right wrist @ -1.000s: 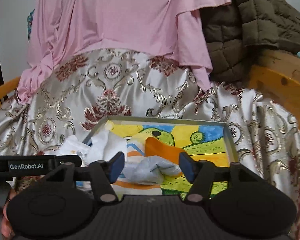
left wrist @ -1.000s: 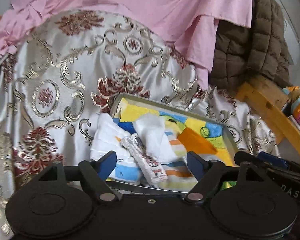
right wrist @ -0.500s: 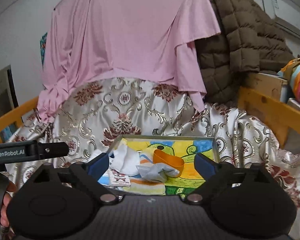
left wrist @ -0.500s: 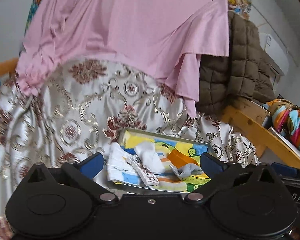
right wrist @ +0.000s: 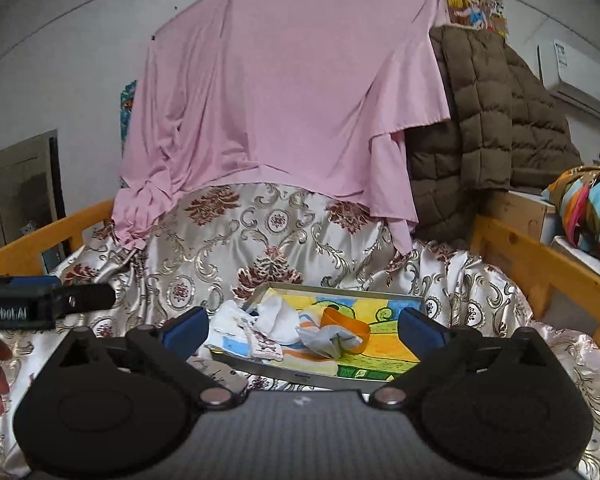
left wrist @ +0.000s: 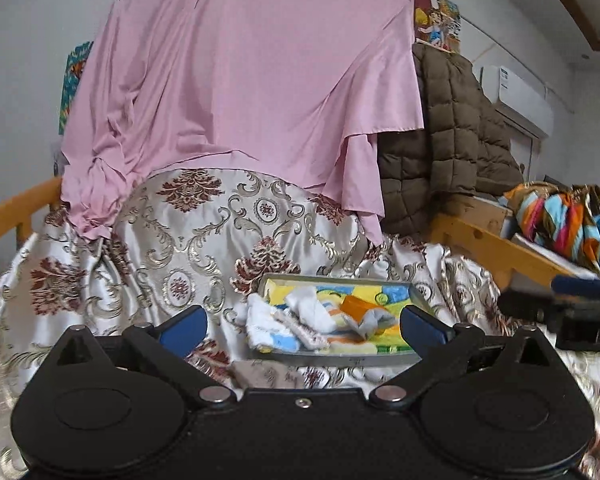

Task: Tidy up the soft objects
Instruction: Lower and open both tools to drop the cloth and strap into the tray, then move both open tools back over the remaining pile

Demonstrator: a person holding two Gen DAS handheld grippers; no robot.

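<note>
A shallow tray with a colourful picture bottom (left wrist: 396, 294) (right wrist: 384, 312) lies on the patterned bedspread. In it are several small soft items: a white cloth (left wrist: 312, 308) (right wrist: 280, 316), a striped towel (left wrist: 268, 328) (right wrist: 236, 330), a patterned sock (left wrist: 306, 334) (right wrist: 266, 346), a grey-blue sock (left wrist: 374, 318) (right wrist: 326, 338) and an orange band (left wrist: 356, 304) (right wrist: 346, 326). My left gripper (left wrist: 302, 326) is open and empty, held back from the tray's near edge. My right gripper (right wrist: 304, 328) is open and empty, also back from the tray.
A satin bedspread (left wrist: 204, 248) with a red and gold pattern covers the bed. A pink sheet (left wrist: 240, 92) hangs behind it, a brown quilted jacket (left wrist: 452, 136) to the right. Wooden bed rails (right wrist: 540, 256) stand at both sides. A multicoloured cloth (left wrist: 560, 216) lies at the far right.
Both grippers have pulled back and up from the tray and opened wider. The tray and its soft items now look smaller and farther away.
</note>
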